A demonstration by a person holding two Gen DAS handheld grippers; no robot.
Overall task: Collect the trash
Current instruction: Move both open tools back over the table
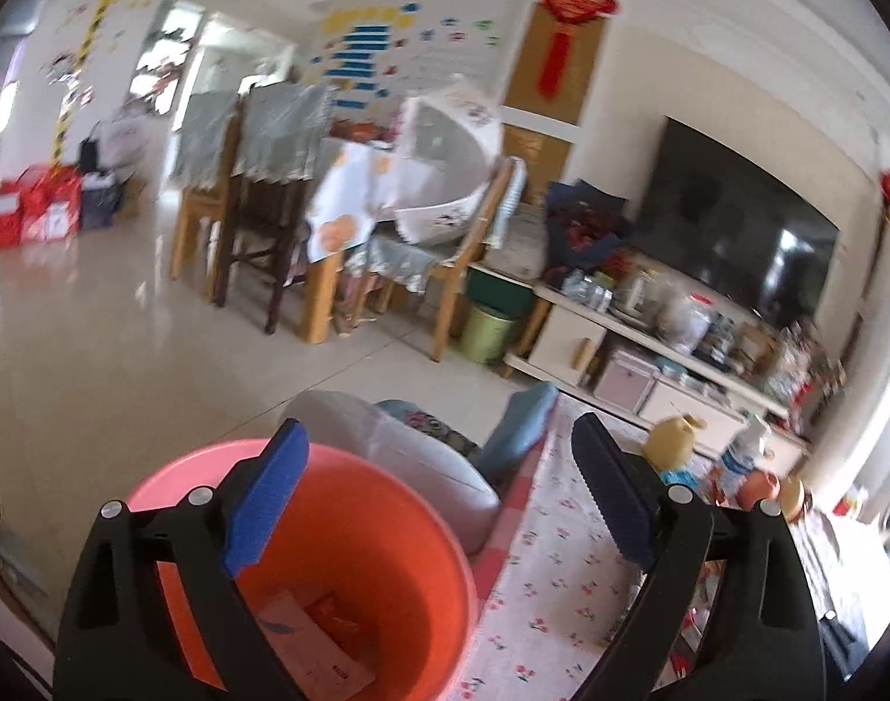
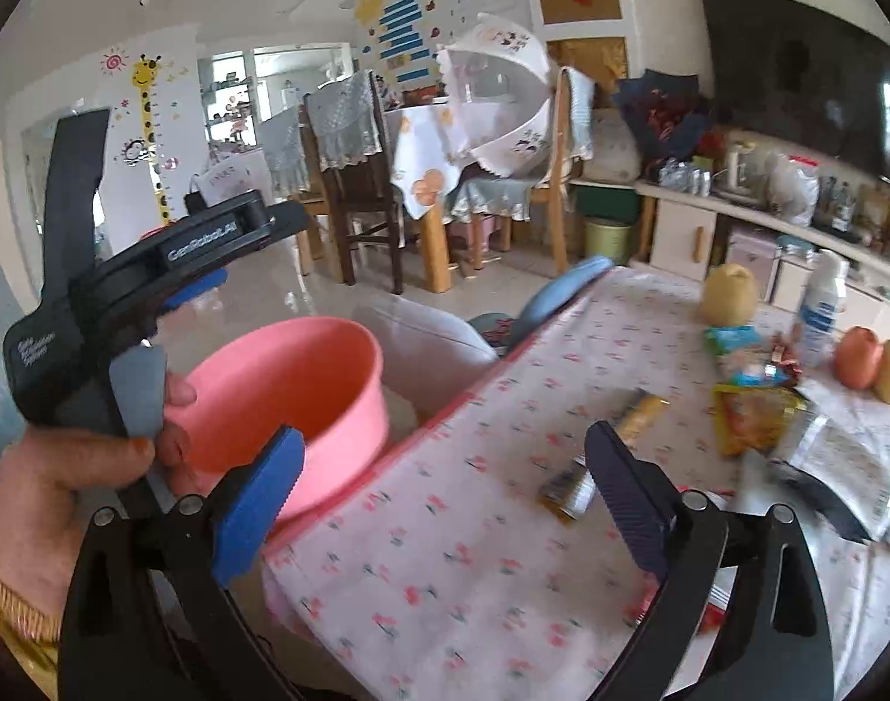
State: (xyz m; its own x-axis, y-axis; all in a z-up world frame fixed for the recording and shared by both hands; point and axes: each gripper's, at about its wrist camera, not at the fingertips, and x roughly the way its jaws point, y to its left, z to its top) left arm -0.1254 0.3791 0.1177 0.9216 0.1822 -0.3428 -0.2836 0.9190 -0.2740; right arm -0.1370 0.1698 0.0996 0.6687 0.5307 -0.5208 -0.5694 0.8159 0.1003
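The left gripper [image 1: 439,496] is hovering above a pink bin [image 1: 328,555], its 2 blue-padded jaws standing wide apart with nothing between them. Inside the bin, 2 pieces of paper trash [image 1: 310,637] are lying on the bottom. The bin is sitting just beside the edge of the table [image 2: 474,555], which is wearing a white cloth with small red flowers. From the right wrist view, a hand [image 2: 65,485] is gripping the left gripper's handle near the bin's rim.

The right gripper [image 2: 445,496] is hanging over the table, its jaws also spread wide and gripping nothing. Ahead of it on the cloth, a small crumpled wrapper [image 2: 567,490] and a yellowish wrapper [image 2: 640,412] are lying near each other. Farther right, a yellow snack bag [image 2: 748,415] and a silvery wrapper [image 2: 842,461] are lying close together, with a white bottle [image 2: 821,309] and 2 pieces of fruit [image 2: 877,359] standing behind them.
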